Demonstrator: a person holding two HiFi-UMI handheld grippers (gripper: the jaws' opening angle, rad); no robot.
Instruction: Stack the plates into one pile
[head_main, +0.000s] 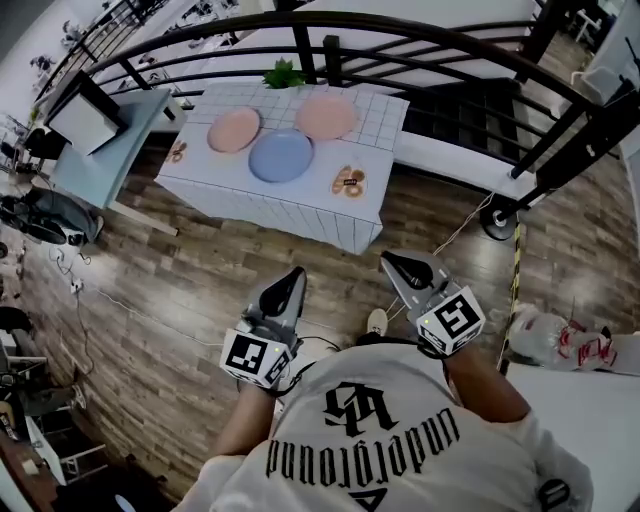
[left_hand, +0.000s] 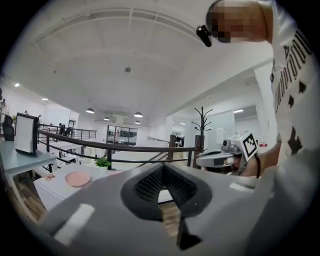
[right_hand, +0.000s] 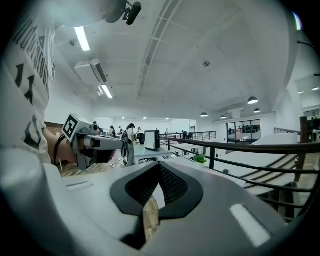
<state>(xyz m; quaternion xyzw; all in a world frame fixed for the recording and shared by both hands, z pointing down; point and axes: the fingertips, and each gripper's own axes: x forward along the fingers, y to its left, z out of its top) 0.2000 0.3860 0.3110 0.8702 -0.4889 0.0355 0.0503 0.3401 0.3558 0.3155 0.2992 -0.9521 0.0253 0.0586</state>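
A table under a white cloth (head_main: 300, 205) stands ahead of me across the wooden floor. Three plates lie apart on it: a pink plate (head_main: 234, 130) at the left, a blue plate (head_main: 281, 157) in the middle, and a second pink plate (head_main: 326, 117) at the back right. My left gripper (head_main: 296, 272) and right gripper (head_main: 388, 260) are held close to my body, far short of the table, side by side and pointing toward it. Both are shut with nothing between the jaws. The left gripper view shows the left pink plate (left_hand: 77, 178) in the distance.
A small green plant (head_main: 284, 74) and two small brown items (head_main: 349, 181) (head_main: 178, 152) also sit on the table. A black railing (head_main: 400, 40) curves behind it. A blue-grey desk with a monitor (head_main: 95, 120) stands at the left. A white bag (head_main: 545, 335) lies on the floor at the right.
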